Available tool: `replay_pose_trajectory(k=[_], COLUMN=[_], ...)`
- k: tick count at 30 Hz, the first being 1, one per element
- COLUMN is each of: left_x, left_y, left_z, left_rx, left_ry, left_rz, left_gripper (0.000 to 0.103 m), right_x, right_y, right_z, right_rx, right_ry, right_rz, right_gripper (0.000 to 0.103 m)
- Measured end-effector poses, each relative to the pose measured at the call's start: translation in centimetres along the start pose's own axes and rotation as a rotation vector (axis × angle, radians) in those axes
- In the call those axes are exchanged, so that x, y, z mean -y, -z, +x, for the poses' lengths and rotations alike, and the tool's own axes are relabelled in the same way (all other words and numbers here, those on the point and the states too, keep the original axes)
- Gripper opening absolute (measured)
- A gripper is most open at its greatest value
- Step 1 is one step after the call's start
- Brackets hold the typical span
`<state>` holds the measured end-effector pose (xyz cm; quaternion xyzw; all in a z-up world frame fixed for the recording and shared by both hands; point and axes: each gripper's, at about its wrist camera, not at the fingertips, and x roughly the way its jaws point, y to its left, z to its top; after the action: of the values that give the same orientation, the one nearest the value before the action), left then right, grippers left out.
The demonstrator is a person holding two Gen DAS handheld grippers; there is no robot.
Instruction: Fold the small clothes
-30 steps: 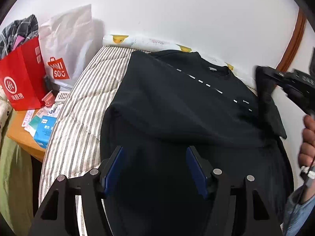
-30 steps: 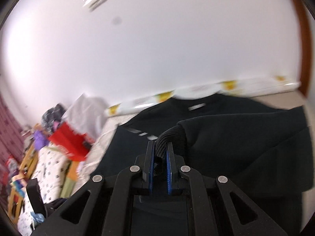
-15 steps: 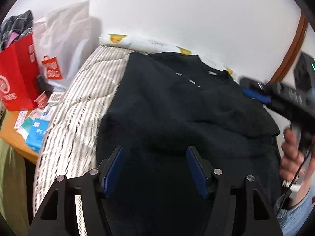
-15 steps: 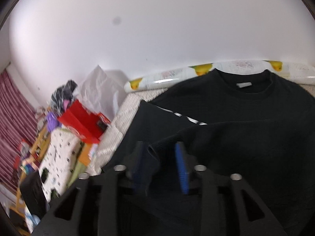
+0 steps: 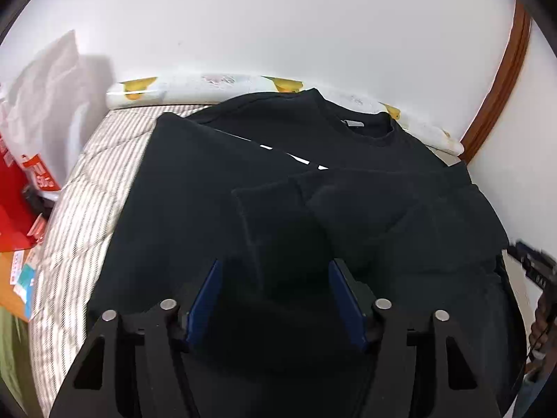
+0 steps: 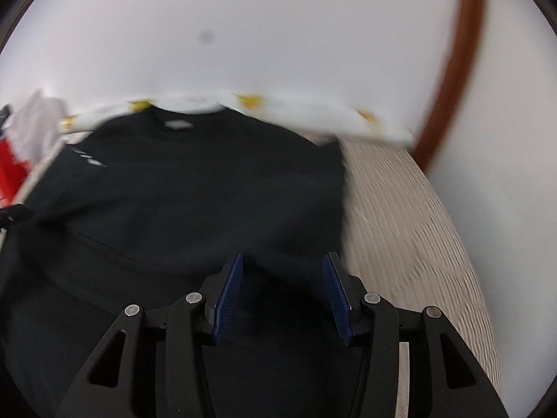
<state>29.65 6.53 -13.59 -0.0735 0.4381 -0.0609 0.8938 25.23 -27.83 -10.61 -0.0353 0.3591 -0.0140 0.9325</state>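
black sweatshirt (image 5: 313, 209) on bed (image 5: 80, 216), sleeve folded in

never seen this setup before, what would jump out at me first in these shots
A big black sweatshirt fills the middle, spread on a striped bed with both sleeves folded across its chest. Behind it a white roll with yellow prints lies along the wall, and a red shopping bag sits at the left edge. Each tool's blue pads stand apart over the dark cloth, gripping nothing.
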Motion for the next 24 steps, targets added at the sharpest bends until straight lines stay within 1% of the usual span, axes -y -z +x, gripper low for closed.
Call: replay_pose_trajectory(k=[2,5,9,11,12,13,14,15,17,19,21,24], left_x=[0.2,0.0,0.0,0.3,0.5,0.5,0.5,0.4,0.4,1.0,1.2,1.0], left_y=[-0.4,-0.5,-1.0,-1.1,-1.2,-1.3,-1.5,-1.8,-2.2,-2.7,-3.2,-4.2], left_z=[1.2,2.8,3.5,3.7,3.8,3.9,3.9,3.6,2.7,1.1,-0.2,-2.2], left_rx=[-0.018,-0.049,-0.048,-0.046,-0.041,-0.040,-0.041,-0.043,-0.023,0.019,0.050,0.102], left_ry=[-0.020,-0.028,-0.030,-0.032,-0.062,-0.081,-0.089,-0.071,-0.061,-0.049,-0.035,-0.039], left_rz=[0.005,-0.001,-0.024,-0.018,-0.014,-0.011,-0.011,-0.023,-0.030,0.000,0.008,0.005], left_gripper=[0.052,0.051,0.049,0.036,0.031,0.021,0.011,0.010,0.009,0.009,0.009,0.009], right_x=[2.0,3.5,4.0,3.5,3.2,3.1,2.9,2.9,3.1,3.8,4.8,5.3], right_y=[1.0,2.1,2.3,2.2,2.0,1.7,1.5,1.3,1.1,1.0,0.7,0.3], right_z=[1.3,3.0,4.4,5.2,5.5,6.3,6.5,6.7,6.4,5.1,3.5,2.0], right_rx=[-0.044,-0.082,-0.095,-0.092,-0.089,-0.090,-0.096,-0.094,-0.071,-0.023,0.015,0.031], right_ry=[0.005,0.031,-0.007,0.000,0.015,0.040,0.054,0.055,0.041,0.031,0.027,-0.021], right_rz=[0.031,0.041,0.050,0.034,0.024,0.020,0.022,0.027,0.031,0.043,0.073,0.084], right_gripper=[0.048,0.048,0.047,0.047,0.047,0.047,0.036,0.014,0.013,0.013,0.013,0.014])
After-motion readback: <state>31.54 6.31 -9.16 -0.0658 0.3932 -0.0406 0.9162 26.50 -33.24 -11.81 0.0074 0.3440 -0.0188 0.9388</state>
